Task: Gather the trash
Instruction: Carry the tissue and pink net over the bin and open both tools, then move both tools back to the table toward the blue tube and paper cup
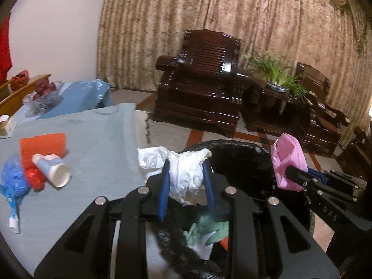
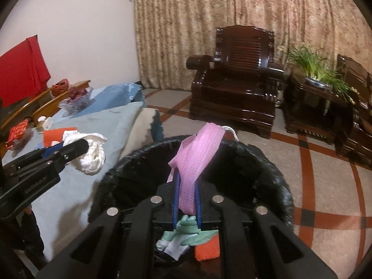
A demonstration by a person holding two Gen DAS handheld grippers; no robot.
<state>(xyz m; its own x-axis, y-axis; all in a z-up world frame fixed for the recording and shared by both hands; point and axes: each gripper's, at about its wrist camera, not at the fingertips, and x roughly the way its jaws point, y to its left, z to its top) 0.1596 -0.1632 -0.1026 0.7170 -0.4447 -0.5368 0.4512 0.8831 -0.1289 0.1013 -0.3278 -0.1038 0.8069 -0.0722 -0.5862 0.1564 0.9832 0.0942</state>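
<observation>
I've got the left gripper (image 1: pixel 187 176) clamped on crumpled white paper (image 1: pixel 183 174), the right gripper (image 2: pixel 187 200) clamped on pink mesh foam (image 2: pixel 197 155), both over the black-lined bin (image 2: pixel 267 162) that already holds scraps; paper cup (image 1: pixel 54 169) and orange sleeve (image 1: pixel 43 145) left on the table.

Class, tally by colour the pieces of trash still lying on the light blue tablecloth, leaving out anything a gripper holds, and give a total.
Orange foam mesh sleeve: 1
White paper cup: 1
Red crumpled plastic wrapper: 1
Blue crumpled plastic bag: 1
Total: 4
</observation>
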